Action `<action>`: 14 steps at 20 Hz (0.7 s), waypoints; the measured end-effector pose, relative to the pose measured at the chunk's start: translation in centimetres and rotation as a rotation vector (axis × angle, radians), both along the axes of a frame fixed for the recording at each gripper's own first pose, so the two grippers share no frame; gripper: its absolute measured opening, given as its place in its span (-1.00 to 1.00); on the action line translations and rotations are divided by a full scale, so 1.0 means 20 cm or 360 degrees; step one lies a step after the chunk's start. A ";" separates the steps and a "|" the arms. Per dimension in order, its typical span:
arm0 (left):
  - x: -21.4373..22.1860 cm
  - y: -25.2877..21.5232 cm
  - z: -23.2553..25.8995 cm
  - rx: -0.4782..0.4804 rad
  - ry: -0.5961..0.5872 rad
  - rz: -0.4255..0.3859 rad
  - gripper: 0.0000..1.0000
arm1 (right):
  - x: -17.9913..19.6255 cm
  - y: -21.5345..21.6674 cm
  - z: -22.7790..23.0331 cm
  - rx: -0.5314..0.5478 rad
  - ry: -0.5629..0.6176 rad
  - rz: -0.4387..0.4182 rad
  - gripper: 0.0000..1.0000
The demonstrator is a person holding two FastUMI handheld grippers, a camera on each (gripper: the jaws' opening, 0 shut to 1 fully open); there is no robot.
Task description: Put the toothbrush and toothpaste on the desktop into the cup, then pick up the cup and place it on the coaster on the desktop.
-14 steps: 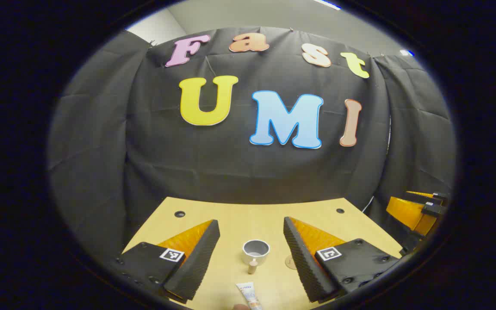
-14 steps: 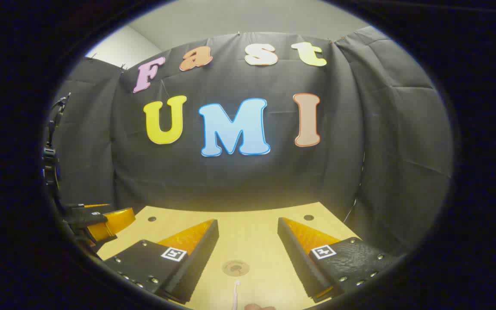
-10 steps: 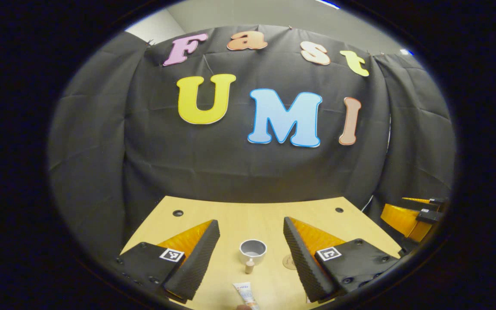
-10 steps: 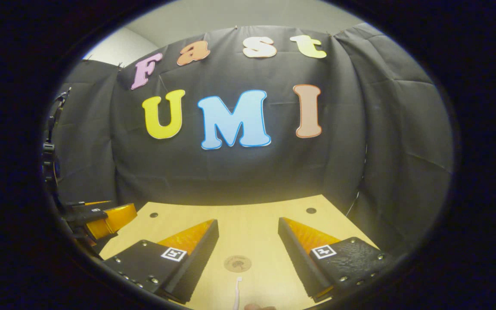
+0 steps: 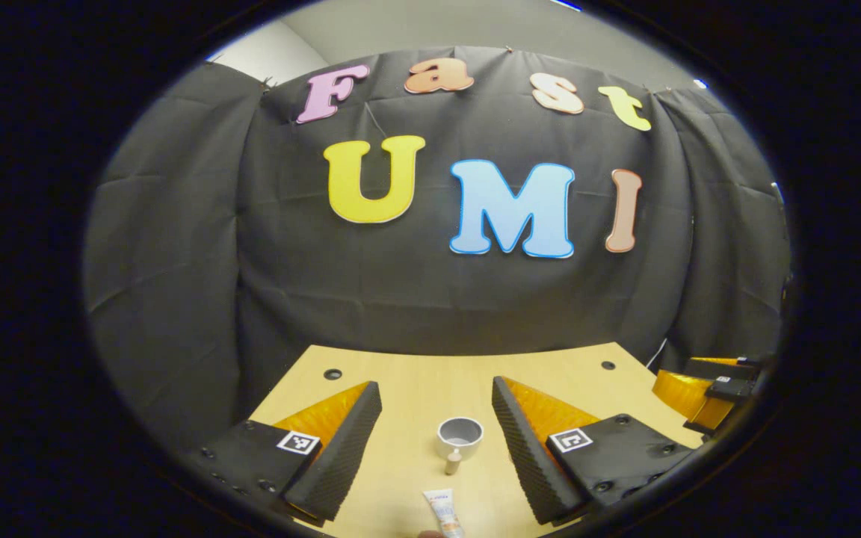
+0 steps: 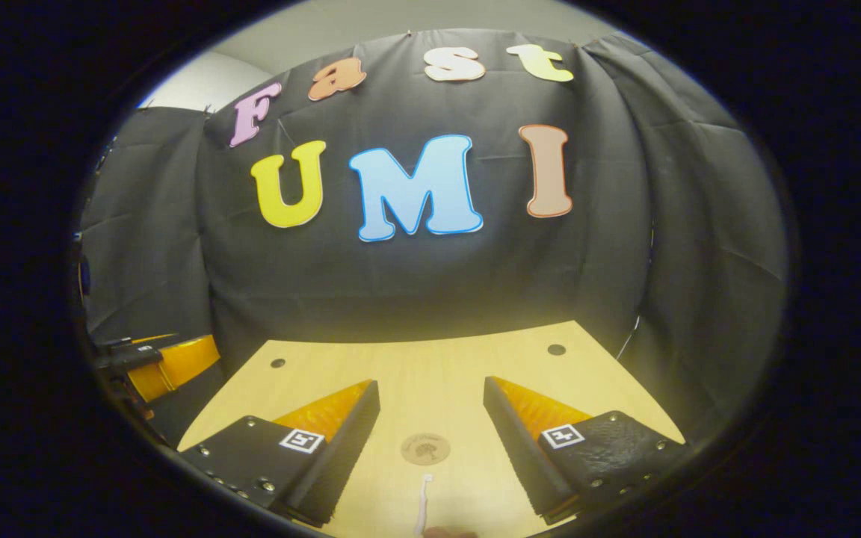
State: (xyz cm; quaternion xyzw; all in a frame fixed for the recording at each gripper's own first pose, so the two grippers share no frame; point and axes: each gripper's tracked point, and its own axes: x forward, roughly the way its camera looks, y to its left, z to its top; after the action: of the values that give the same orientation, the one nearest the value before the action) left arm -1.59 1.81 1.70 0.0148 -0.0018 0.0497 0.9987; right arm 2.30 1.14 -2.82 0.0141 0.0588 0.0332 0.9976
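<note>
One cup (image 5: 460, 433), one toothpaste tube (image 5: 445, 512), one toothbrush (image 6: 421, 508), one coaster (image 6: 425, 449).

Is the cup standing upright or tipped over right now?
Upright. In the left gripper view the cup stands on the desk with its round rim facing up.
</note>
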 end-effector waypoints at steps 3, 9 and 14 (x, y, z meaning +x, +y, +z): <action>0.01 0.03 -0.02 0.0008 0.0035 0.0028 1.00 | 0.01 0.02 -0.03 -0.0003 0.0039 0.0030 0.80; 0.10 0.08 -0.36 -0.0163 0.0352 0.0021 1.00 | 0.07 0.06 -0.27 -0.0012 0.0317 0.0073 0.81; 0.14 0.14 -0.73 -0.0160 0.0644 0.0056 1.00 | 0.09 0.06 -0.54 -0.0010 0.0614 0.0046 0.82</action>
State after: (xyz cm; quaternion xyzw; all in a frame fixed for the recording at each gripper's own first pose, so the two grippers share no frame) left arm 1.11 4.53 -12.89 -0.0252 0.2015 0.0630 0.9771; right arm 4.06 2.26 -13.65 0.0163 0.2492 0.0440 0.9673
